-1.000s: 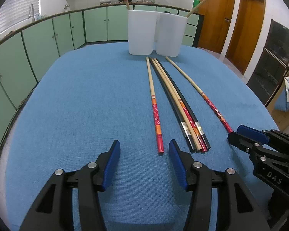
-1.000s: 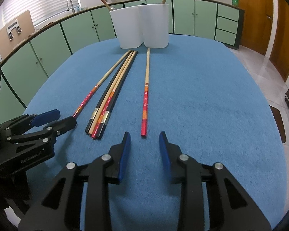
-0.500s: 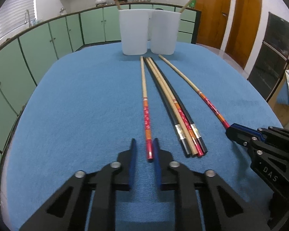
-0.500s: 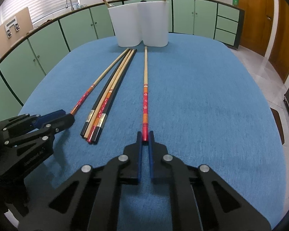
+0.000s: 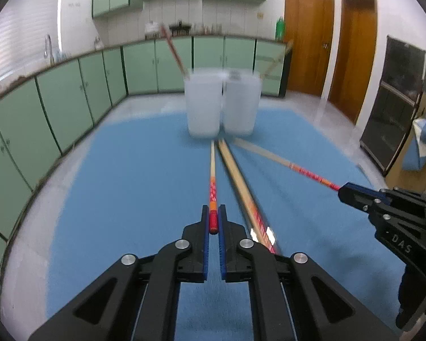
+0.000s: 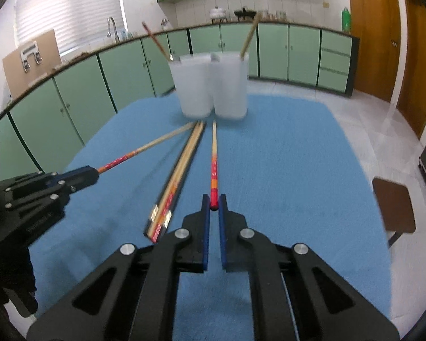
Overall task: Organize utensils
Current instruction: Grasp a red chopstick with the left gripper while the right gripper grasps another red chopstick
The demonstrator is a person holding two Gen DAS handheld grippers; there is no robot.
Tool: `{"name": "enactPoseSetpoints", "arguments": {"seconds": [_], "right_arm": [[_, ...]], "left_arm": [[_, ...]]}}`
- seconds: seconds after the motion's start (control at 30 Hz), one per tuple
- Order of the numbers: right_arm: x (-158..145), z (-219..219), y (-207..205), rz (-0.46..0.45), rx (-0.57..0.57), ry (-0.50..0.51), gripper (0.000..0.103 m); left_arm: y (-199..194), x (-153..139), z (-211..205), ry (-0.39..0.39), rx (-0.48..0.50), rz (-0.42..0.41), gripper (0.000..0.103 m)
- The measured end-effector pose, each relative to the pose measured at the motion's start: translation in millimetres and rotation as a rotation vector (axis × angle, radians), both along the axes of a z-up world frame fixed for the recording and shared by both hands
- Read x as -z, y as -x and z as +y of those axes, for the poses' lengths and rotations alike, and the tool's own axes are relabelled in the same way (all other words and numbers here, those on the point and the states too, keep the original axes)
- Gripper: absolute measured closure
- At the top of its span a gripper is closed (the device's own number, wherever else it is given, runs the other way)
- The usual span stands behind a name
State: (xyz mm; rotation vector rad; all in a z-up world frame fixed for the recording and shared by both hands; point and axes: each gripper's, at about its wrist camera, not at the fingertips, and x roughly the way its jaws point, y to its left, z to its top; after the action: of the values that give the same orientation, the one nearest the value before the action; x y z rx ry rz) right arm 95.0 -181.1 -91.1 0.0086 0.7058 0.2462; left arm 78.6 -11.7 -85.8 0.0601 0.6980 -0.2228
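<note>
My left gripper [image 5: 213,218] is shut on the red end of a red-tipped chopstick [image 5: 212,182] and holds it raised, pointing at the two white cups [image 5: 221,105]. My right gripper [image 6: 213,205] is shut on the red end of another red-tipped chopstick [image 6: 213,153], also raised. Each gripper shows in the other's view, the right one [image 5: 345,191] holding its chopstick [image 5: 306,172], the left one [image 6: 91,172] likewise. A bundle of black and wooden chopsticks [image 5: 241,187] lies on the blue cloth [image 5: 127,184]. Each cup holds one chopstick.
The blue cloth covers the table, with the cups at its far end. Green cabinets run round the left and back. Wooden doors stand at the right. A brown stool [image 6: 393,207] stands right of the table.
Both grippers have closed on their chopsticks and lifted them off the cloth. The view is blurred with motion and the cups now look closer.
</note>
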Motion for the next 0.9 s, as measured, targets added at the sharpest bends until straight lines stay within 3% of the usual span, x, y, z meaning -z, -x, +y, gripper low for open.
{"name": "enactPoseSetpoints", "arguments": {"seconds": [0.17,0.37,0.7,0.9], "right_arm": [[-38.2,-4.3,-2.3,-0.083,-0.008,-0.007,0.098],[-90.2,-12.7,-19.4,-0.178,-0.023,-0.034,0.098],[-146.4,-12.1,-73.2,-0.213,-0.085,-0.028,0.098],[-184.6,-20.7,-100.0,-0.251,-0.085,-0.082,0.098]], "left_arm": [[2.9,-46.8,4.6,0.036,0.014,-0.113,0.097],[-10.9,-84.2,2.7,0.079,0.047,-0.190,0.097],[-53.8,-114.5,-3.7,0.100,0.078,-0.242,0.097],[-68.7,-140.1,0.5,0.119,0.080,-0.297,0.097]]}}
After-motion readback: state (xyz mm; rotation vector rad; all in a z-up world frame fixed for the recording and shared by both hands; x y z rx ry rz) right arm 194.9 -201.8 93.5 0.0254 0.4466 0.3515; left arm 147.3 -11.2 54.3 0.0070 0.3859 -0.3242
